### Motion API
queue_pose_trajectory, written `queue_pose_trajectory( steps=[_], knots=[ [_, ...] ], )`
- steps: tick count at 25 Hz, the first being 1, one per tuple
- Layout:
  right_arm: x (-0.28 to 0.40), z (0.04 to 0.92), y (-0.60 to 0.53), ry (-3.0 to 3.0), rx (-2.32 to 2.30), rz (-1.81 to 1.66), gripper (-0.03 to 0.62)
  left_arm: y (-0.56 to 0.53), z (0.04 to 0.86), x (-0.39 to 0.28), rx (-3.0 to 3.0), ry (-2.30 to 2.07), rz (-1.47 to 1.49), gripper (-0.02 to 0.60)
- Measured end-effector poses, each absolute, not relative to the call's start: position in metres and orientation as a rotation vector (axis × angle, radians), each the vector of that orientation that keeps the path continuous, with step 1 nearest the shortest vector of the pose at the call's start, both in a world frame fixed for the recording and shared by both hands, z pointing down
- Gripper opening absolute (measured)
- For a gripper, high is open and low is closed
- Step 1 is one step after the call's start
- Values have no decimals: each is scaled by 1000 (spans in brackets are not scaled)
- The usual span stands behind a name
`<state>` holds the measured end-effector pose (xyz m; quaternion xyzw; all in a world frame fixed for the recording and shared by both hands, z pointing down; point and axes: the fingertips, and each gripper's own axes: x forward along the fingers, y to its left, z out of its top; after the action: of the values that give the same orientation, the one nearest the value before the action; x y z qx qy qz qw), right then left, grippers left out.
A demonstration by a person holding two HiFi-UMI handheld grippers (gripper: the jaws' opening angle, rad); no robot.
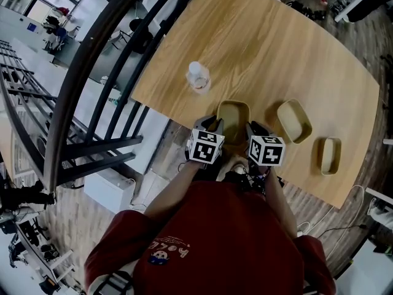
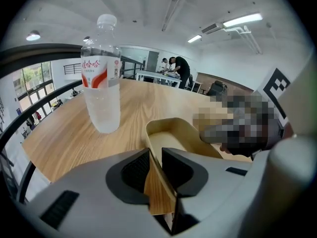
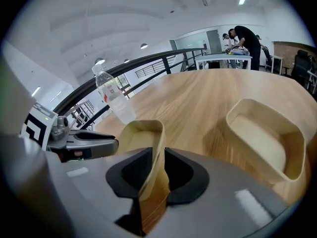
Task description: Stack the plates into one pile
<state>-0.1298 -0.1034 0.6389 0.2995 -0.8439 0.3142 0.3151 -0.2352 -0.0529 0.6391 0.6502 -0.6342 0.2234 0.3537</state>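
Jaws of the left gripper partly apart, astride the left long wall of a tan rectangular wooden plate with rounded corners and a raised rim. Jaws of the right gripper likewise partly apart, astride the opposite long wall. Plate lying flat on the light wooden table close to its near edge, long axis pointing straight away from the person. To the right, a second matching plate with its long axis slanted, then a third matching plate lengthwise again. Beyond on the left, upright, a clear plastic water bottle with a white cap; red-and-white label with red characters, too small to read.
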Motion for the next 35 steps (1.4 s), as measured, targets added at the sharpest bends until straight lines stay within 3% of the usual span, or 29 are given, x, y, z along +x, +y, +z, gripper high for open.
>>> queue_pose_trajectory(
  steps=[18,35],
  knots=[
    [-129,627,-112,-2239,860,793,48,-62,629,-230,1678,-1605,514,64],
    [-64,567,-139,-2271,1213,628,29,-103,582,-171,1950,-1466,460,41]
  ],
)
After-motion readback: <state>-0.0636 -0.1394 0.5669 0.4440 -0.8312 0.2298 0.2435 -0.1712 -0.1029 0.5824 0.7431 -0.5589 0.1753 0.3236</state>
